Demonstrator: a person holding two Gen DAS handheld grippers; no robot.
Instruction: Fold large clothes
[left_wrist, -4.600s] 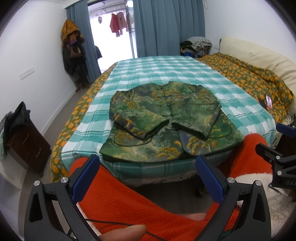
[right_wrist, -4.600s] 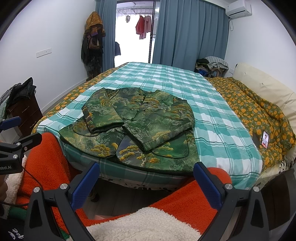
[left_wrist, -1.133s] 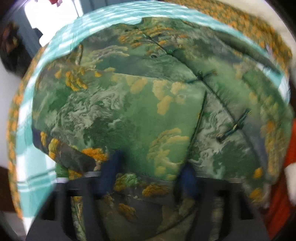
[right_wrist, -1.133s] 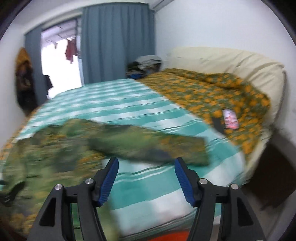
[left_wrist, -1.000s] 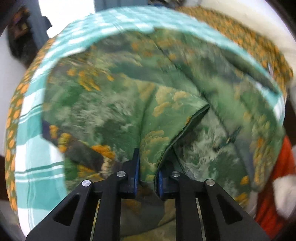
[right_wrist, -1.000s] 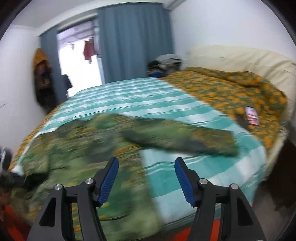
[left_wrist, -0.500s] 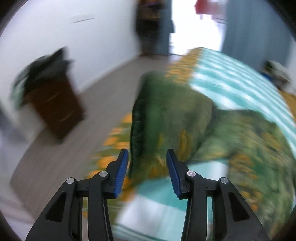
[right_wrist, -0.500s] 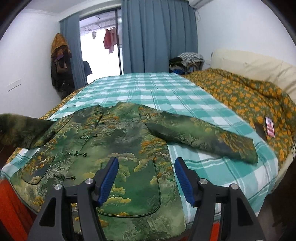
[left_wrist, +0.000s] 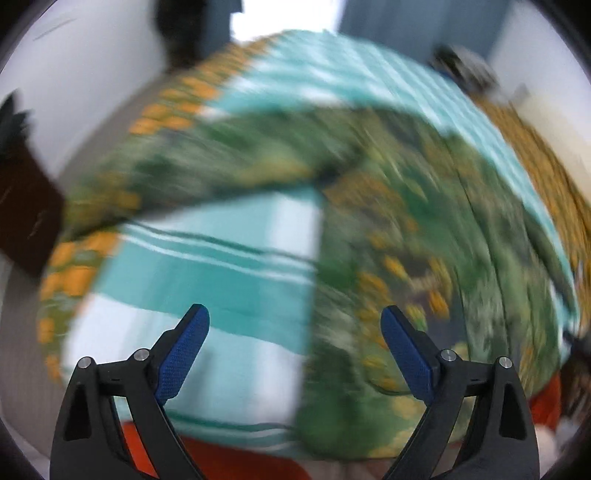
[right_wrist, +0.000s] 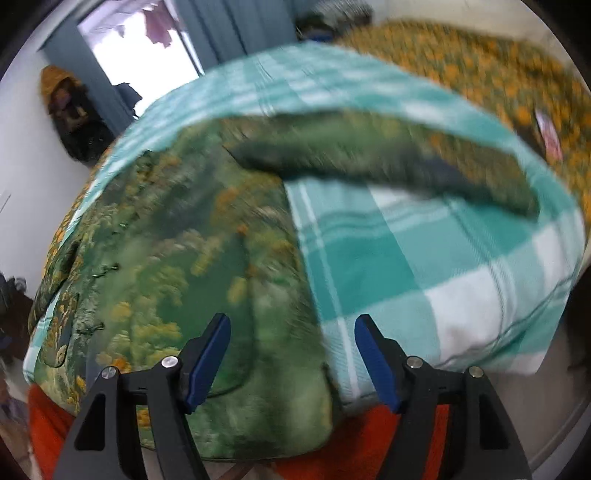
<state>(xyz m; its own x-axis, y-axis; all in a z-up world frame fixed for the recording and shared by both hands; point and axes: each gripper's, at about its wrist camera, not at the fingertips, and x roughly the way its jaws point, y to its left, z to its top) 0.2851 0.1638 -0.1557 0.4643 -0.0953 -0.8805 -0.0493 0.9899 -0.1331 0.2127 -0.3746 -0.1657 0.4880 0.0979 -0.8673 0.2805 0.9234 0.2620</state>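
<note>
Green jacket (right_wrist: 177, 258) flat on checked bed (right_wrist: 424, 266), collar toward 12 o'clock, sleeves spread sideways; blurred. Left gripper (left_wrist: 295, 345) just opened wide, empty; right gripper (right_wrist: 291, 354) widening, empty.

Bright daylight from the doorway (right_wrist: 122, 40); heavy motion blur and fisheye bending in both views.

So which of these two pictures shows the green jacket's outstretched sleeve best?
The right wrist view: the sleeve lies stretched across the checked blanket, visible down to its cuff, though blurred. The left wrist view shows the jacket's other sleeve, smeared much more by motion.
</note>
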